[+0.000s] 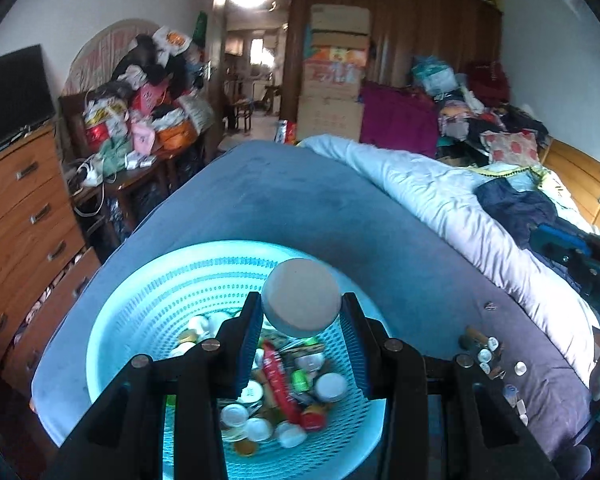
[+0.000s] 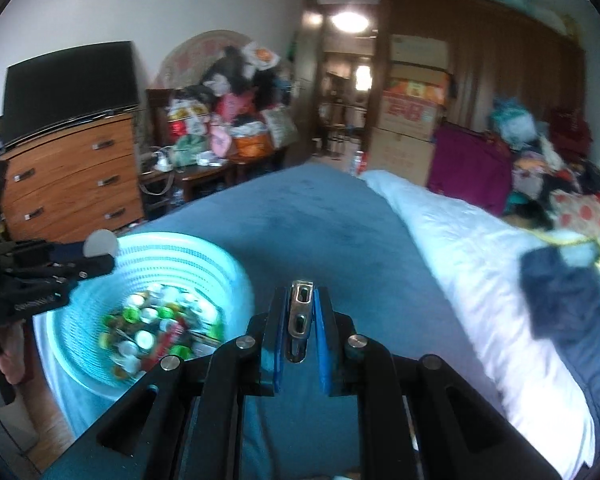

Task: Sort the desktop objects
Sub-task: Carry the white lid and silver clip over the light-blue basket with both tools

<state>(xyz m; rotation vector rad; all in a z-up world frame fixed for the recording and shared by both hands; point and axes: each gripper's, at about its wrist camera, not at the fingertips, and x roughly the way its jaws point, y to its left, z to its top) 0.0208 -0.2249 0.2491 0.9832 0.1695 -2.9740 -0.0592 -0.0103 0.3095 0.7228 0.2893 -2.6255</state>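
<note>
My left gripper [image 1: 302, 304] is shut on a round grey-white lid [image 1: 300, 294] and holds it above the light blue perforated basket [image 1: 140, 304], which holds several caps, small bottles and a red tube. The right wrist view shows that gripper [image 2: 96, 254] with the lid [image 2: 100, 243] over the basket's [image 2: 220, 264] far left rim. My right gripper [image 2: 302, 308] is shut on a metal nail clipper [image 2: 301, 314], held upright above the blue bed cover, right of the basket.
Several small bottles and caps [image 1: 488, 354] lie on the blue cover [image 1: 300, 200] to the right of the basket. A white quilt [image 2: 480, 264] with dark clothes lies on the right. A wooden dresser [image 2: 72, 176] stands at the left.
</note>
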